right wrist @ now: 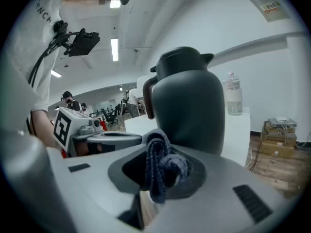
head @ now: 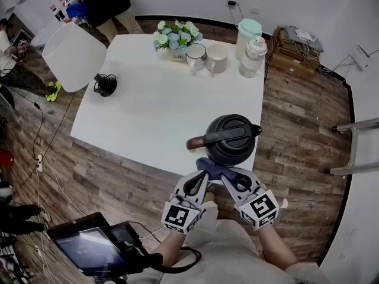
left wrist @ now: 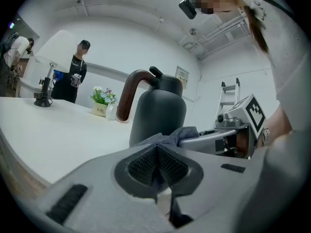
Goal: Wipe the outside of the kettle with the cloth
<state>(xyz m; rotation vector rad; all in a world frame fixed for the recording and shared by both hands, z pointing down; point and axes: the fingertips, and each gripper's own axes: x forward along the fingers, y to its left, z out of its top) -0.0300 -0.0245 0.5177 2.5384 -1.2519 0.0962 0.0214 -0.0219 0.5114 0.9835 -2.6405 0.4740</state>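
A dark grey kettle (head: 230, 138) with a brown handle stands near the front right edge of the white table (head: 148, 111). A blue-grey cloth (head: 213, 168) is bunched just in front of it, off the table edge, held by both grippers. My left gripper (head: 200, 176) is shut on the cloth's left end, my right gripper (head: 232, 176) on its right end. In the left gripper view the cloth (left wrist: 172, 137) runs from the left gripper (left wrist: 156, 165) toward the kettle (left wrist: 158, 113). In the right gripper view a fold of cloth (right wrist: 160, 171) sticks up from the right gripper (right wrist: 158, 181), close below the kettle (right wrist: 192, 106).
A white lamp (head: 74, 55) stands at the table's left. A flower pot (head: 176, 40), two mugs (head: 206, 58), a mint-lidded jug (head: 249, 35) and a bottle (head: 253, 58) line the far edge. A tablet (head: 95, 250) sits at lower left, and a person (head: 98, 2) stands beyond the table.
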